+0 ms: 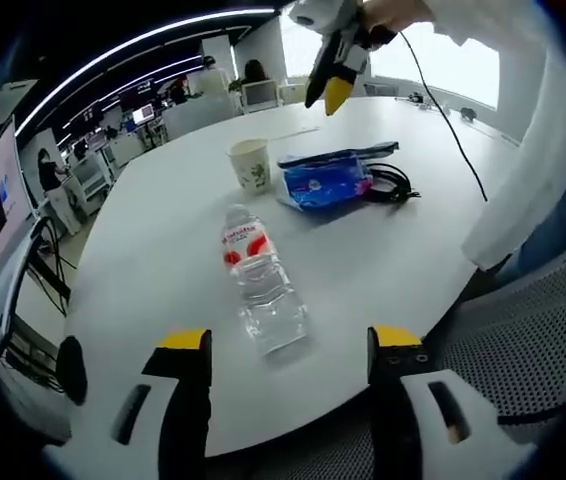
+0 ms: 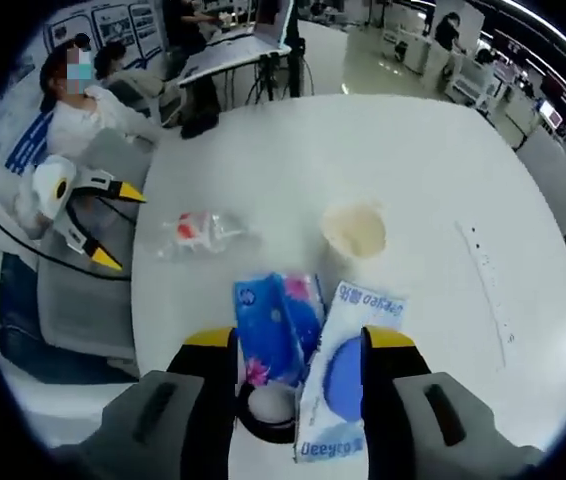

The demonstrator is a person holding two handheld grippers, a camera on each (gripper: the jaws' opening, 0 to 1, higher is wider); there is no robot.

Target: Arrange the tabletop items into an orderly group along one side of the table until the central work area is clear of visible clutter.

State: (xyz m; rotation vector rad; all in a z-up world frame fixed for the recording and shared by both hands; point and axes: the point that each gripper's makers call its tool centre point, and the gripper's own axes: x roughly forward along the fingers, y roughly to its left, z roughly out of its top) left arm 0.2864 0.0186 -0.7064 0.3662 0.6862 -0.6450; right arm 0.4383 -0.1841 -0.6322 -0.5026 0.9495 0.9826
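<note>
A clear water bottle [image 1: 261,280] [image 2: 203,230] with a red label lies on its side on the white round table [image 1: 163,230] [image 2: 293,150]. My left gripper [image 1: 289,340] [image 2: 115,226] stands open just short of the bottle, near the table's edge. A paper cup [image 1: 250,163] [image 2: 355,230] stands upright beyond it. Beside the cup lie a blue tissue pack [image 1: 325,178] [image 2: 273,325] and a blue-and-white wipes pack [image 2: 348,370]. My right gripper [image 2: 300,340] [image 1: 338,60] hangs open above the two packs, well off the table.
A black cable [image 1: 393,183] coils next to the packs and runs off the table. A thin white strip [image 2: 483,270] lies past the cup. Grey mesh chairs [image 1: 523,340] [image 2: 83,300] stand at the table's edge. A person [image 2: 83,110] sits beyond, with desks and monitors further off.
</note>
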